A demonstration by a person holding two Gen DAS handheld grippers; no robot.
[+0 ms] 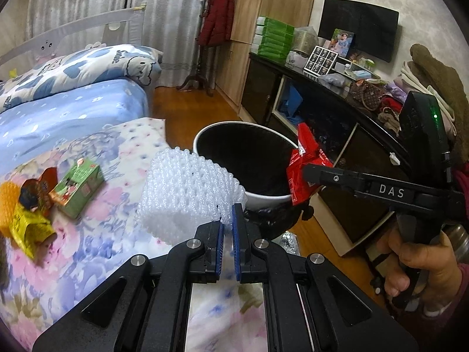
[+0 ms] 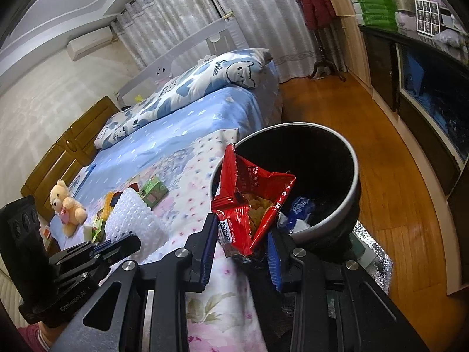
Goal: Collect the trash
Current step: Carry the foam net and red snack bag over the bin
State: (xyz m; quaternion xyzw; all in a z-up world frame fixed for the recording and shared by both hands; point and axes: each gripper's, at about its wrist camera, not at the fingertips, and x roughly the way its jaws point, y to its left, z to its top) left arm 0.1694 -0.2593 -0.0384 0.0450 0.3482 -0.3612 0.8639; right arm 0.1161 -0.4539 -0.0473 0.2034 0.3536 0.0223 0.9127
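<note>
A white foam net sleeve (image 1: pixel 187 193) hangs over the bed's edge, and my left gripper (image 1: pixel 228 220) is shut on its lower corner. Just beyond it stands a round trash bin (image 1: pixel 202 138) with a black liner. My right gripper (image 2: pixel 243 249) is shut on an opened red snack bag (image 2: pixel 249 202), held over the near rim of the bin (image 2: pixel 353 161). Chips show inside the bag. In the left wrist view the right gripper (image 1: pixel 307 176) comes in from the right with the red bag (image 1: pixel 302 164). The right wrist view shows the left gripper (image 2: pixel 129 242) with the foam net (image 2: pixel 132 217) at lower left.
A green carton (image 1: pixel 79 190), a yellow wrapper (image 1: pixel 29 223) and other litter lie on the floral bedsheet (image 1: pixel 88 249). A teddy bear (image 2: pixel 64 205) sits further back. The bin holds a blue wrapper (image 2: pixel 299 208). A silver foil bag (image 2: pixel 372 258) lies on the wood floor; a dark cabinet (image 1: pixel 337 135) stands to the right.
</note>
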